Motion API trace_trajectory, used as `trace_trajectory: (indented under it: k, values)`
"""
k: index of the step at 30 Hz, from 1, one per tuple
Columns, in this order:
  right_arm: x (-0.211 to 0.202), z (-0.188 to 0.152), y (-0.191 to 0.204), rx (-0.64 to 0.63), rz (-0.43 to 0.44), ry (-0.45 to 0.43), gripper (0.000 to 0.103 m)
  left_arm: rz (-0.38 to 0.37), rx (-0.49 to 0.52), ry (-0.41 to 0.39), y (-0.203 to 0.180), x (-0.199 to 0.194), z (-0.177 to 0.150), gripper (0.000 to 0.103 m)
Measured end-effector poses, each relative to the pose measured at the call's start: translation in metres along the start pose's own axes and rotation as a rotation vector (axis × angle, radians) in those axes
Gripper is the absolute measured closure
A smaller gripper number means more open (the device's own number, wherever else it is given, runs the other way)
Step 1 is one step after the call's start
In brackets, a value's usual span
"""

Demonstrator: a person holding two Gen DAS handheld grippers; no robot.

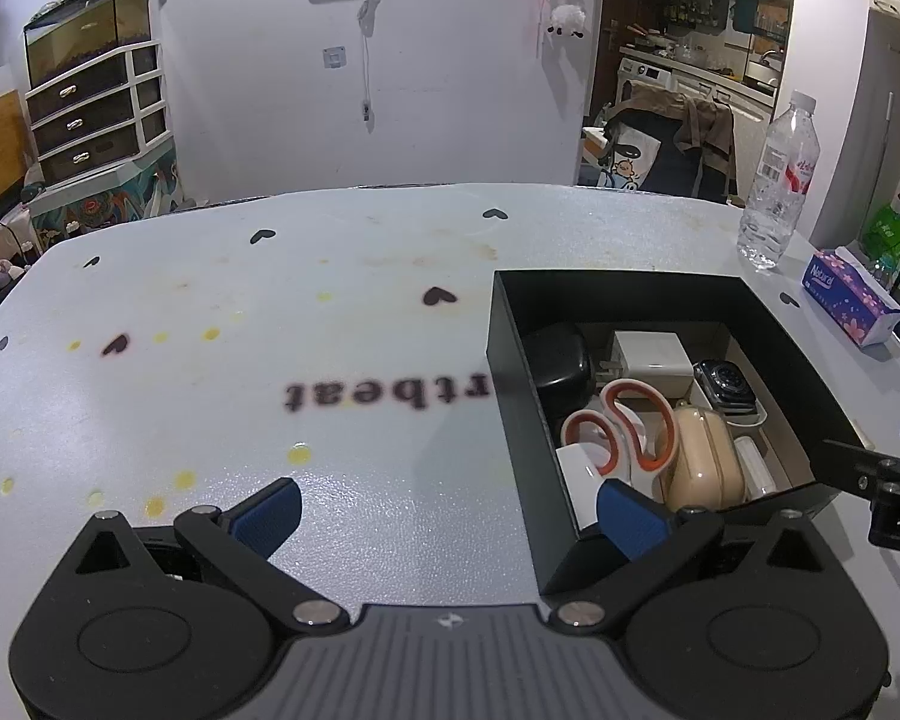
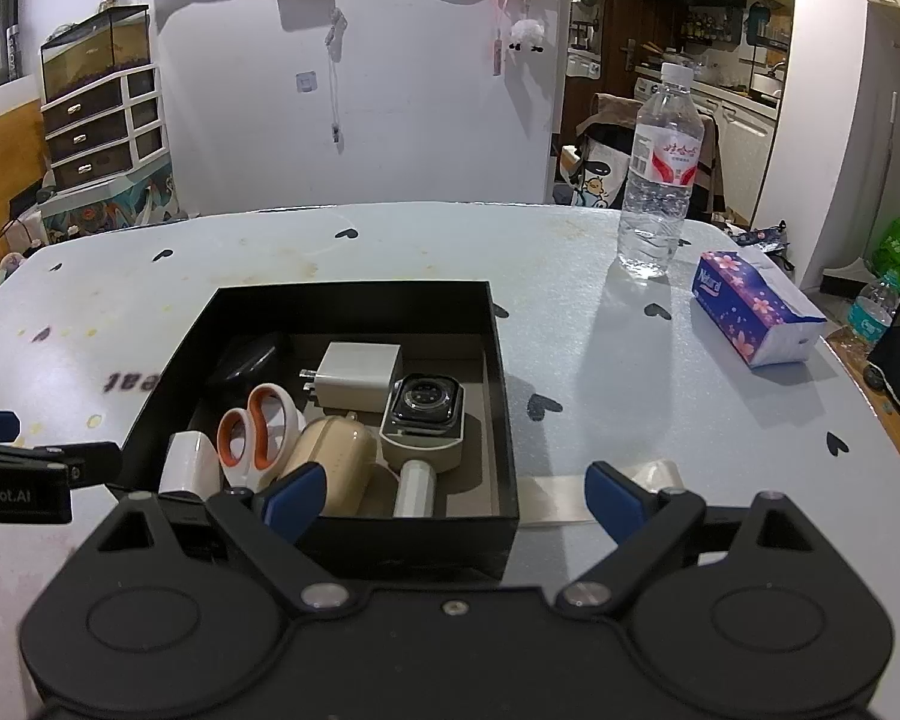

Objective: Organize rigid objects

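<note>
A black open box (image 1: 504,324) (image 2: 354,295) sits on the pale table. Inside lie orange-handled scissors (image 1: 636,426) (image 2: 258,429), a white charger (image 1: 654,357) (image 2: 360,375), a smartwatch (image 1: 725,384) (image 2: 427,405), a beige earbud case (image 1: 705,459) (image 2: 330,447), a black case (image 1: 555,360) (image 2: 246,360) and a white tube (image 2: 415,489). My left gripper (image 1: 450,513) is open, straddling the box's near left corner with nothing held. My right gripper (image 2: 453,498) is open too, spanning the box's near right corner.
A clear water bottle (image 1: 780,180) (image 2: 660,174) stands at the table's far right, with a blue tissue pack (image 1: 852,300) (image 2: 756,306) beside it. A strip of clear tape (image 2: 600,492) lies right of the box. The table's (image 1: 270,330) left half shows only printed hearts and stains.
</note>
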State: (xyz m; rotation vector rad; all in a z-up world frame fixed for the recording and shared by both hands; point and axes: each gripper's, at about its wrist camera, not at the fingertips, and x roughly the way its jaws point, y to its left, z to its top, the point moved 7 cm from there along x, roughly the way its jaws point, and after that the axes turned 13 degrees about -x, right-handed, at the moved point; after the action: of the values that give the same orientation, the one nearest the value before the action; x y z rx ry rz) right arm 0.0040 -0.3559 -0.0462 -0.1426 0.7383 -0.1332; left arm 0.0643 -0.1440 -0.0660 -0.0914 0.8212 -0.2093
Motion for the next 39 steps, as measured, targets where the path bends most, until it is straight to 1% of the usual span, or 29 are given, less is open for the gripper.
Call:
trace_trajectory:
  k: [39]
  values:
    - [0.0000, -0.0002, 0.0042, 0.002, 0.012, 0.002, 0.009, -0.001, -0.002, 0.001, 0.0011, -0.0008, -0.0002, 0.000]
